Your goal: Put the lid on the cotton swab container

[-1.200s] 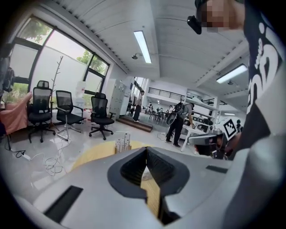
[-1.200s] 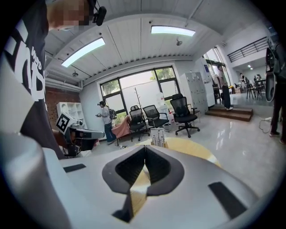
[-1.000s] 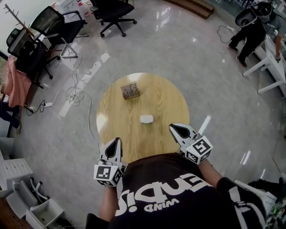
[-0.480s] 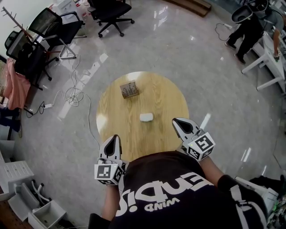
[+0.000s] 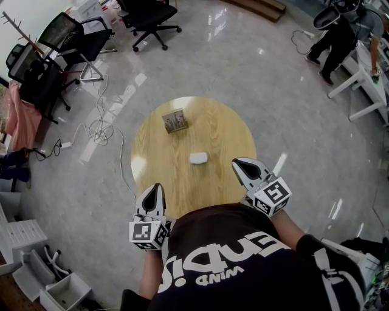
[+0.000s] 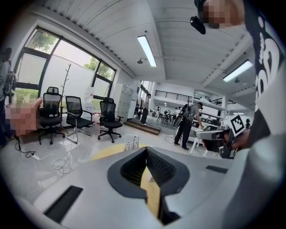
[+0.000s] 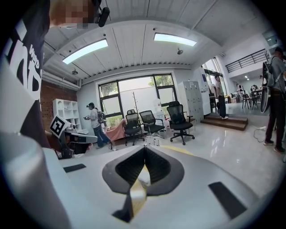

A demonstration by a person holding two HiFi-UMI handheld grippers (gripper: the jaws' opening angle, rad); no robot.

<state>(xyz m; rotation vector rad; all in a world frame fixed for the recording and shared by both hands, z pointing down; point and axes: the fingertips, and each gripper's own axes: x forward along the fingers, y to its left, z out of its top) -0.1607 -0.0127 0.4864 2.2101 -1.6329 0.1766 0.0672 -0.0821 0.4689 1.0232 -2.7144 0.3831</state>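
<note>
The clear cotton swab container (image 5: pixel 175 121) stands on the far left part of the round wooden table (image 5: pixel 219 130). It also shows small past the left jaws, the container (image 6: pixel 130 144). A white lid (image 5: pixel 198 158) lies flat near the table's middle, apart from the container. My left gripper (image 5: pixel 157 188) hovers at the table's near left edge, shut and empty. My right gripper (image 5: pixel 236 162) is over the near right edge, to the right of the lid, also shut with nothing held. In both gripper views the jaws meet at their tips.
Black office chairs (image 5: pixel 150 17) and loose cables (image 5: pixel 100 127) are on the glossy floor at the far left. A person (image 5: pixel 337 42) stands by white desks (image 5: pixel 371 85) at the far right. Grey bins (image 5: pixel 58 291) sit at the near left.
My right gripper has edged slightly forward over the table's near right edge. The left gripper, lid and container have kept their places.
</note>
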